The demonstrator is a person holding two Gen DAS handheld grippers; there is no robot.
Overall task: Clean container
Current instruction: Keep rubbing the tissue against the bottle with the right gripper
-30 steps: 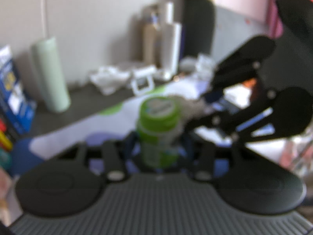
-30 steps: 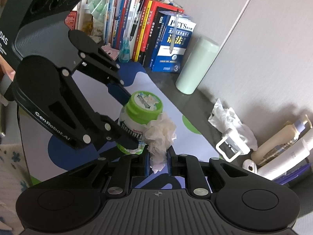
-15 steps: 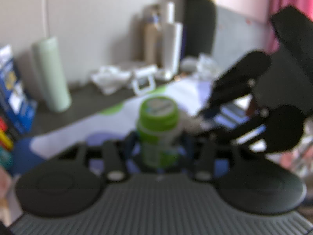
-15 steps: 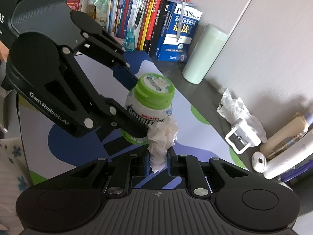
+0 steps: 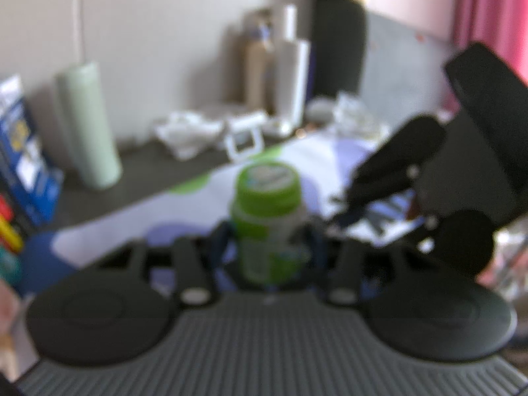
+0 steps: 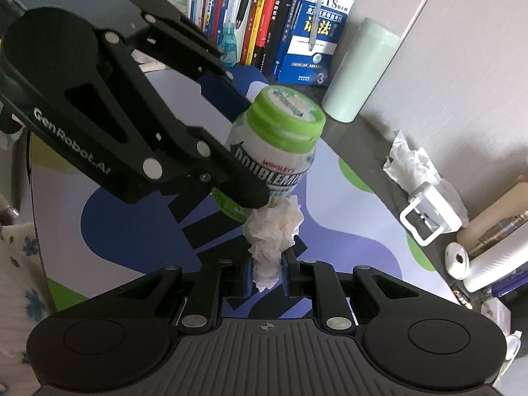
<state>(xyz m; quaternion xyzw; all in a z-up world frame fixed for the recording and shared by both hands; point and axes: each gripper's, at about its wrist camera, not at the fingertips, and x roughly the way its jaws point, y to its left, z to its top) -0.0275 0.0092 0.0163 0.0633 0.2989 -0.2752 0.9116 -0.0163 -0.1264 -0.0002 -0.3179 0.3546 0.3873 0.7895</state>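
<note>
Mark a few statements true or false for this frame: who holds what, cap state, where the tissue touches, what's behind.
1. The left tongs are shut on the gum bottle. True.
2. The right tongs hold nothing. False: they are shut on a crumpled tissue wad.
3. The bottle's green cap is on. True.
4. The tissue wad presses on top of the cap. False: it meets the bottle's lower side, below the label.
5. A pale green tumbler stands upright beside the books. True.
6. The bottle lies flat on the mat. False: it is gripped between the tongs, cap end up and tilted.
</note>
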